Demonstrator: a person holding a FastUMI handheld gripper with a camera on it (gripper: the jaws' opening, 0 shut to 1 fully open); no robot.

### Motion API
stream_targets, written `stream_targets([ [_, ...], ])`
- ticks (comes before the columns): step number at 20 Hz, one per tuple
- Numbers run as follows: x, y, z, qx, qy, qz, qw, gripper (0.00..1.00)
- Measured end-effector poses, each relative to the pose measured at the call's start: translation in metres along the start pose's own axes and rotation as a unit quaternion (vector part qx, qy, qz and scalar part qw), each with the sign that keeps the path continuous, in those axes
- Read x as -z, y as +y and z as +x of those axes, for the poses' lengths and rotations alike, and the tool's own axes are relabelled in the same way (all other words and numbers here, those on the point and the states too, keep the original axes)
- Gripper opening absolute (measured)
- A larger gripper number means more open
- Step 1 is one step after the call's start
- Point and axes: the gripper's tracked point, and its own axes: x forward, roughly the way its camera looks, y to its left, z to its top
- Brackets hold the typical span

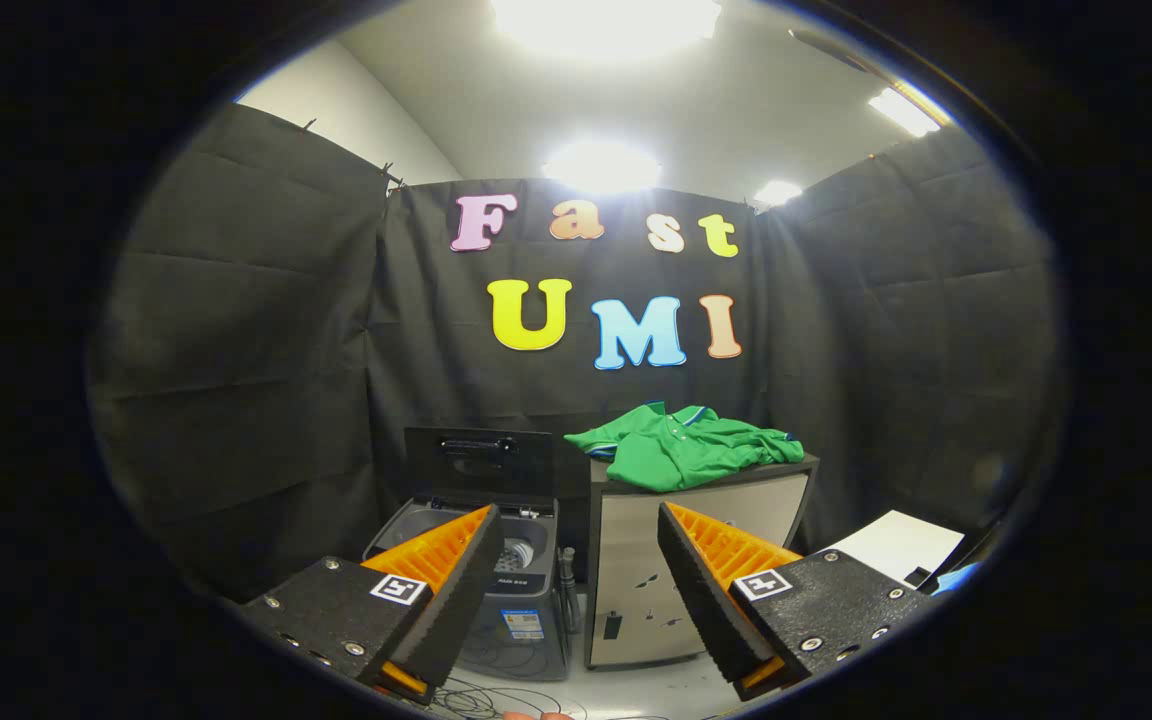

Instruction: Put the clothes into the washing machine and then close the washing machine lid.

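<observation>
A green polo shirt [686, 447] lies crumpled on top of a small grey cabinet [636, 570], beyond my fingers and slightly right of them. To the cabinet's left stands a grey top-loading washing machine [521, 610] with its dark lid [493, 462] raised upright, so the drum opening [514, 553] shows. My gripper [576, 560] is open and holds nothing; it hangs well short of both. The left finger covers part of the washer's top.
Black cloth walls close the booth on three sides. Cables [506, 700] lie on the light floor just in front of the washer. A white sheet [901, 545] and a blue item [956, 578] lie low at the right, beside the right finger.
</observation>
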Motion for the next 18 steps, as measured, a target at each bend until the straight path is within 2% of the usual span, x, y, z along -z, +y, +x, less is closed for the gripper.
stream_targets([
  [10, -0.065, -0.038, 0.052, 0.06, 0.002, -0.017, 0.998, 0.96],
  [18, -0.088, -0.074, 0.127, 0.088, 0.039, -0.016, 0.995, 0.96],
])
